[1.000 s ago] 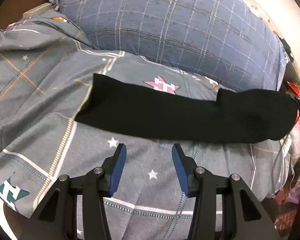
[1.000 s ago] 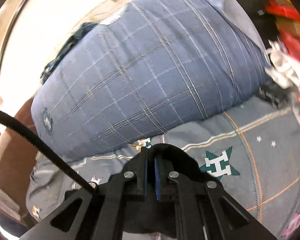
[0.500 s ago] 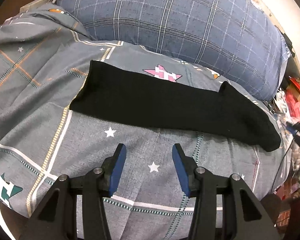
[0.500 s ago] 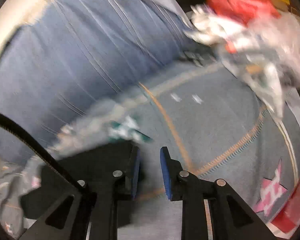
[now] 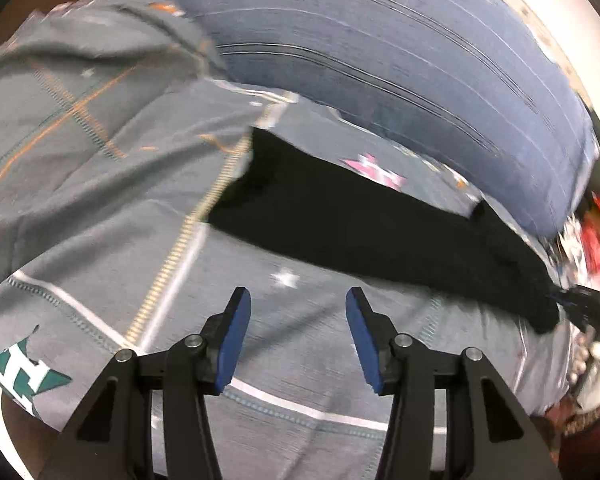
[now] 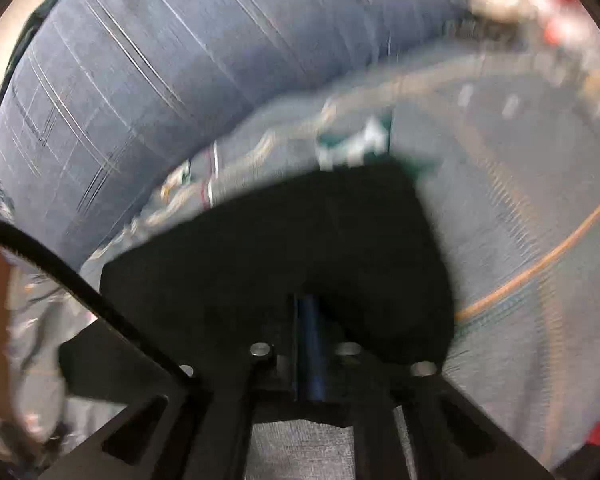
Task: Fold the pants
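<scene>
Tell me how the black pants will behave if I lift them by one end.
Probably floppy: the black pants lie flat and follow the curve of the bedspread, so the free end should droop and drag. Likely light, since the cloth looks thin. Slipping seems unlikely; the fabric looks matte, though blur hides detail.

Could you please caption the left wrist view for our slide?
Open left tongs hover above grey patterned bedding, near long black folded pants.

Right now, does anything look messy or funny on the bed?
Nothing looks damaged or spilled. The black pants lie flat across the grey bedspread; only a jumble of clutter sits past the bed's right edge.
</scene>
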